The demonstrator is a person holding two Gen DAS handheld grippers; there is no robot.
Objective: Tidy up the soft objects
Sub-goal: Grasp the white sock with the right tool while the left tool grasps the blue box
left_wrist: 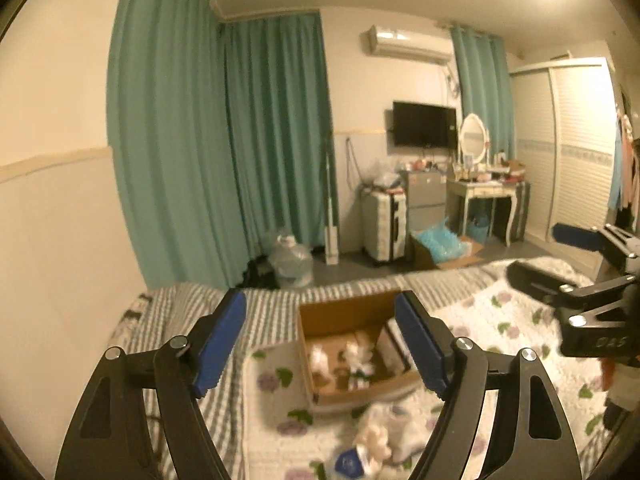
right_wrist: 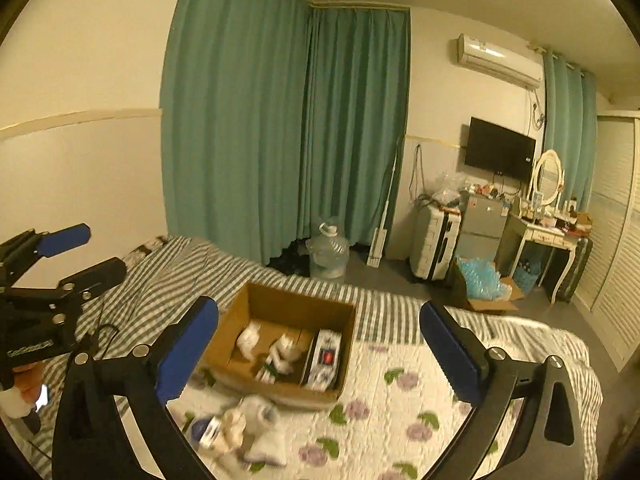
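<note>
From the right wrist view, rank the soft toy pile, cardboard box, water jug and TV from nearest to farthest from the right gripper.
1. Soft toy pile, on the quilt, lower left of the right gripper.
2. Cardboard box, just behind.
3. Water jug, on the floor by the curtains.
4. TV, far wall, right.

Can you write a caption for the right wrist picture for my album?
Open right gripper above a cardboard box on the bed, soft white things piled beside it.
</note>
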